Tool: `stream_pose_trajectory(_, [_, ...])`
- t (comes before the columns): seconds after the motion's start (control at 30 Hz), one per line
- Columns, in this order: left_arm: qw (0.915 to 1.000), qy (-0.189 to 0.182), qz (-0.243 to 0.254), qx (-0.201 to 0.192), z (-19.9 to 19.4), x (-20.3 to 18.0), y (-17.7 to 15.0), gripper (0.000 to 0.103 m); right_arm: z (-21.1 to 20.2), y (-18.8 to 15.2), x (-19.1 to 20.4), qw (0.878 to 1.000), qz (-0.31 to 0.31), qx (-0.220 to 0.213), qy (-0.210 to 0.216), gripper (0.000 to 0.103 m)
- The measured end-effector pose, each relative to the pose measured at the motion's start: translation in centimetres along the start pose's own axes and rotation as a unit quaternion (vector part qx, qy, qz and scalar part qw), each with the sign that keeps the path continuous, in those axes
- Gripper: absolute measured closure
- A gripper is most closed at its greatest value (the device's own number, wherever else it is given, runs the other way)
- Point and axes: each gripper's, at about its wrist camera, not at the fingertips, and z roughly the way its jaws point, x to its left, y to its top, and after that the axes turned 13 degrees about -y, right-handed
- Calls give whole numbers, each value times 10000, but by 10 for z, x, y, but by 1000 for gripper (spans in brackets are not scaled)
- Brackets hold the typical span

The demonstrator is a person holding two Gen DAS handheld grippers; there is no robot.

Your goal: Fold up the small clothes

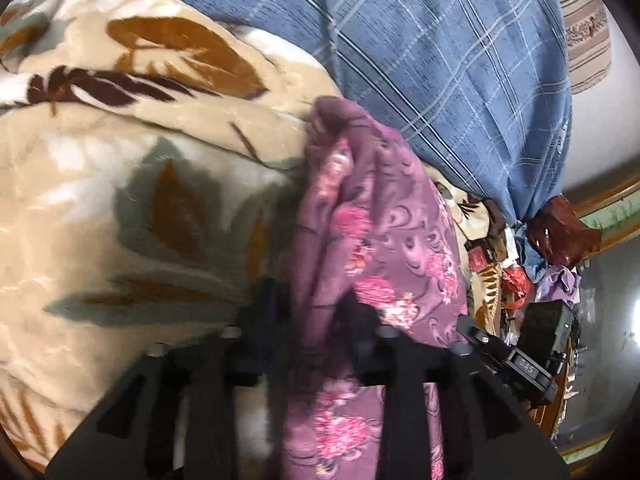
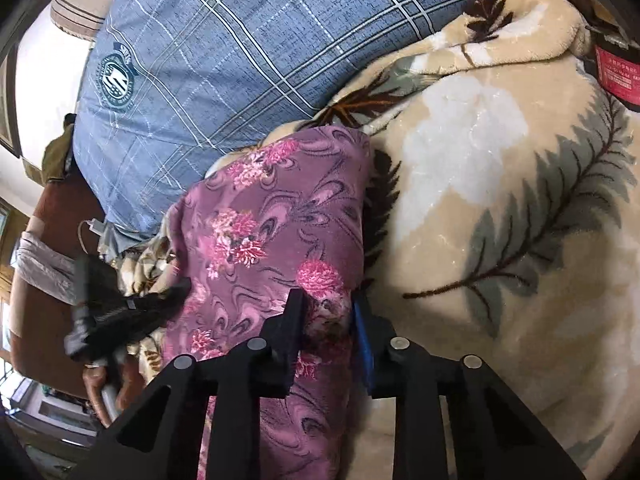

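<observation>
One purple floral cloth (image 1: pixel 372 216) (image 2: pixel 276 224), draped over one cream leaf-print blanket (image 1: pixel 120 184) (image 2: pixel 500 200) on the bed. One blue plaid pillow (image 1: pixel 440 60) (image 2: pixel 224 52) behind both, touching the blanket's far edge. One striped beige cushion (image 1: pixel 586 32) (image 2: pixel 86 4) at the frame's rim, mostly cut off.

Two hand-held grippers in play. Left hand-held gripper (image 1: pixel 316 312) clamped on the purple floral cloth, the fabric bunched between its black fingers (image 1: pixel 266 300) and trailing down past the lens; fingertips blurred and half buried in folds. Right hand-held gripper (image 2: pixel 326 312) likewise pinched on a lower edge of the same cloth, one black finger (image 2: pixel 290 320) on one side, one finger with a blue pad (image 2: pixel 362 340) on the other, cloth squeezed between.

In the right wrist view, left hand-held gripper (image 2: pixel 168 296) visible beside the cloth's edge, its tip touching the fabric, bare fingers of a hand (image 2: pixel 98 384) below it.

One heap of mixed clothes and bags (image 1: pixel 548 256) off the bed's far side, too jumbled and small to count. One red label (image 2: pixel 618 68) at the blanket's corner, text unreadable.
</observation>
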Motion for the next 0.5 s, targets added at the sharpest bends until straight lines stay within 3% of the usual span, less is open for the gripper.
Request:
stream_pose_trajectory(0.1, [9999,90,-1,-72,-14,-5,2,65,-7,0,4,9999,-98,-76,-56,68])
stream_pose_trajectory(0.17, [9999,152,37,-39,-19,-10,0,64,-7,0,4,10000,-83,-41,-36,56])
stream_pose_trajectory(0.3, [9991,314,251,132,-21,-26,-14,58,-11,-4,7,10000,-36,21,45,52])
stream_pose_trajectory(0.37, [9987,336,321,193,-24,-26,-29,54,-17,-11,8,9999,-21,18,99,44])
stream_pose_trajectory(0.43, [9993,145,207,267,-25,-19,-46,53,-23,-25,4,9998,90,-9,169,38])
stream_pose_trajectory(0.5, [9994,-123,37,322,-24,-9,-57,53,-23,-40,-2,9994,193,73,294,38])
